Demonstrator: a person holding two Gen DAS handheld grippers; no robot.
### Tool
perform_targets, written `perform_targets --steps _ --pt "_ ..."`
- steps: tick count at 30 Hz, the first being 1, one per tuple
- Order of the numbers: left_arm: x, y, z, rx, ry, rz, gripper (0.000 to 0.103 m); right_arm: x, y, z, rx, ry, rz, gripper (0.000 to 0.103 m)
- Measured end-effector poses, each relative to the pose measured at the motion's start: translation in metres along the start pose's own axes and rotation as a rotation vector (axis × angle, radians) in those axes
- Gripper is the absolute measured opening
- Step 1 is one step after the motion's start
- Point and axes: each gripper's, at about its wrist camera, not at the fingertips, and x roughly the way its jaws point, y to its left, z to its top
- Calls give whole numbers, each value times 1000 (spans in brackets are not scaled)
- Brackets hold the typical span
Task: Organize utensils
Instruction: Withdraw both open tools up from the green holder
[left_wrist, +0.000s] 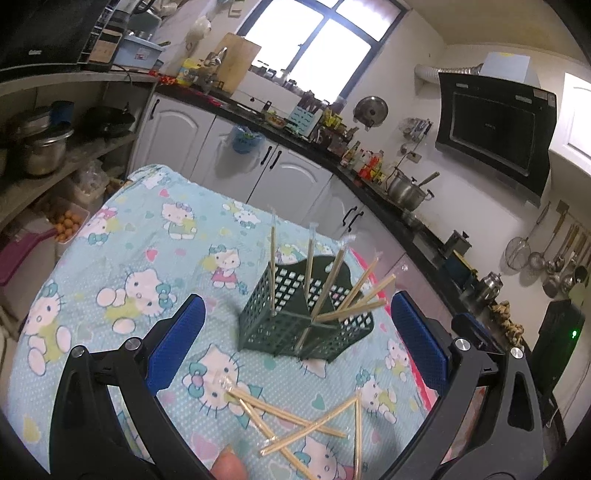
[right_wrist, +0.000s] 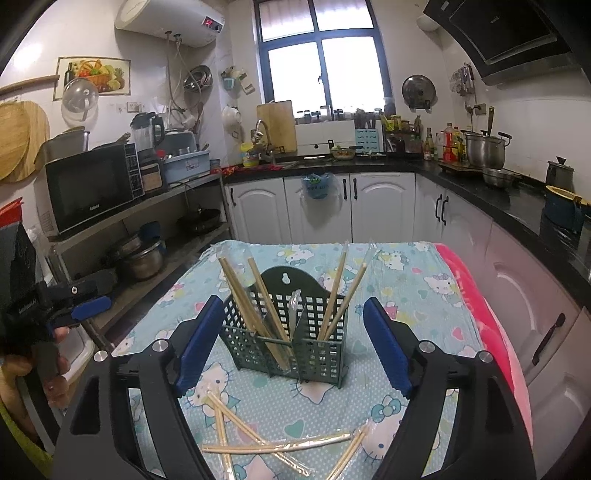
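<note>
Wrapped wooden chopsticks (right_wrist: 273, 448) lie crossed in a loose pile on the pale blue cartoon-cat tablecloth (right_wrist: 413, 280), at six o'clock from the dark green perforated plastic utensil holder (right_wrist: 291, 343), near its front wall but not touching it. More wrapped chopsticks (right_wrist: 334, 295) already stand in the holder's compartments, fanning out toward eleven and one o'clock.

The right gripper (right_wrist: 291, 345) has its blue-padded jaws spread wide with nothing between them; the holder sits framed in the gap, apart from both pads. The left gripper (left_wrist: 295, 332) is likewise wide open and empty, with the holder ahead of it at twelve o'clock and the loose pile (left_wrist: 295, 428) below, toward six.

Risks, as I judge them: the loose sticks overlap, so closing on one may drag or flick its neighbours, perhaps off the table's near edge. Their clear plastic sleeves look slippery, and a pair could slide or twist within the pads. The holder seems light and stands free on soft, wrinkled cloth; bumping it with a finger, or pushing a stick against the leaning ones, could tip it or shove it toward twelve o'clock. The leaning sticks also crowd the openings, so a new pair might catch on the divider and fall outside.
</note>
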Motion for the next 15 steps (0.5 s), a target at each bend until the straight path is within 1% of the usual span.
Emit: perform_targets --steps 5,11,15 --pt "1 -1 -13 11 32 -2 92 -3 6 -7 -9 16 12 75" --pt "6 -2 -34 41 89 0 92 -2 11 -17 -21 44 22 76" --pt "9 0 -42 36 114 5 92 -1 13 -24 -27 62 28 76"
